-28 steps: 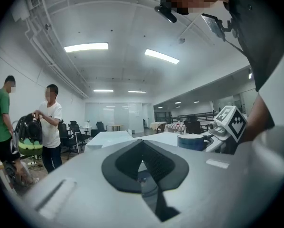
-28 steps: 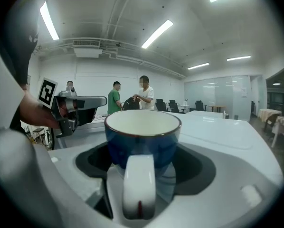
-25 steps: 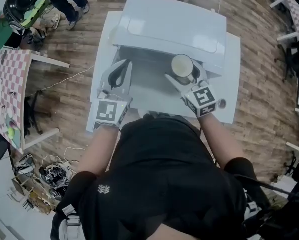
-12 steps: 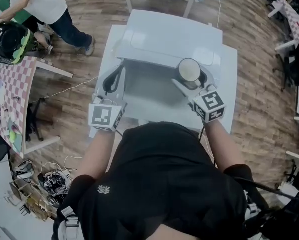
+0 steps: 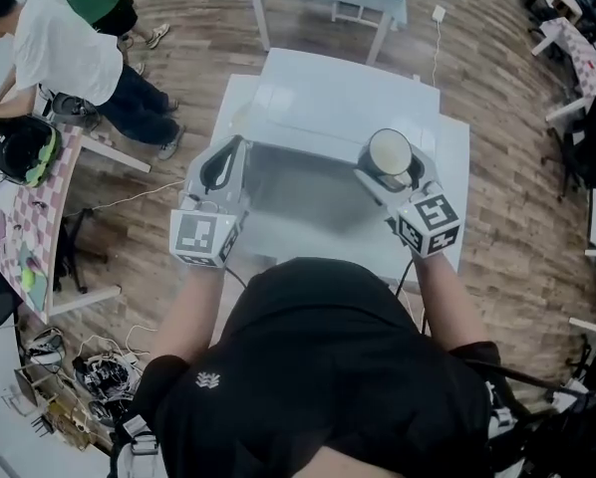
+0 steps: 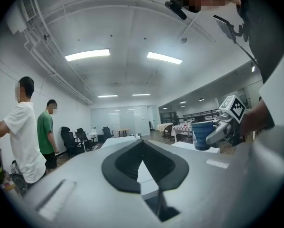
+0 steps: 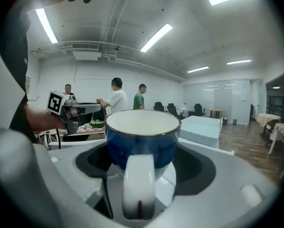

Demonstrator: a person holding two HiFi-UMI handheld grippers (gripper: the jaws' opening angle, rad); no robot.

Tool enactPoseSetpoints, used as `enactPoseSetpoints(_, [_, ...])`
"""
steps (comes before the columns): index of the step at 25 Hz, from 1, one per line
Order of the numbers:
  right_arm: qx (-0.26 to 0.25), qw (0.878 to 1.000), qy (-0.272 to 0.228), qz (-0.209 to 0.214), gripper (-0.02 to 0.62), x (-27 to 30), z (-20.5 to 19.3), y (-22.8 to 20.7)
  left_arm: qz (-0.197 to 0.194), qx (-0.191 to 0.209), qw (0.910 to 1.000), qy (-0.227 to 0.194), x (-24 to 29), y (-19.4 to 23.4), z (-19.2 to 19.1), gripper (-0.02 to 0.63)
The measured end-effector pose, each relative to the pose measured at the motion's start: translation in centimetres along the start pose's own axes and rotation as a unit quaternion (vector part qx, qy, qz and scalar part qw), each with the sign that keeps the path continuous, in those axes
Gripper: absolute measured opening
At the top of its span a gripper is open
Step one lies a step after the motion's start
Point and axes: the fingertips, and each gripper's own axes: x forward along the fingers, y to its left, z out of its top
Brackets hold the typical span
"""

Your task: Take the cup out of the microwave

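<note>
1. Head view: the blue cup (image 5: 390, 151) was outside the microwave (image 5: 343, 93), held just before its right front corner, over the right side of the white table (image 5: 455, 207). Its pale inside showed nothing in it. The right gripper (image 5: 391, 162) was clamped round it. The left gripper (image 5: 225, 162) hung near the table's left edge, well apart from the cup. Two people (image 5: 64, 53) stood beyond the table's far left corner, by a checked table (image 5: 14, 207).
2. Left gripper view: the left gripper (image 6: 142, 144) had its jaws together at the tips, with nothing between them. Off to the right, the right gripper (image 6: 218, 129) held the cup (image 6: 202, 135) upright.
3. Right gripper view: the cup (image 7: 142, 137) sat upright between the jaws, which pressed on its sides. Its white handle (image 7: 138, 184) pointed back at the camera.
</note>
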Motion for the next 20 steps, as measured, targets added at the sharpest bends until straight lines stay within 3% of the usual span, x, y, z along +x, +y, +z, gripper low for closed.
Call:
enactPoseSetpoints(8, [-0.010,1.000,-0.007,-0.021,0.383,-0.4,2.2,-1.2,0.004,0.012,0.9999,-0.008,0.4,1.6,2.2,0.006])
enactPoseSetpoints(20, [-0.013,1.000,-0.015,-0.024,0.383,-0.8,3.2,-1.2,-0.008,0.014,0.9998,-0.012,1.2,1.6,2.1,0.006])
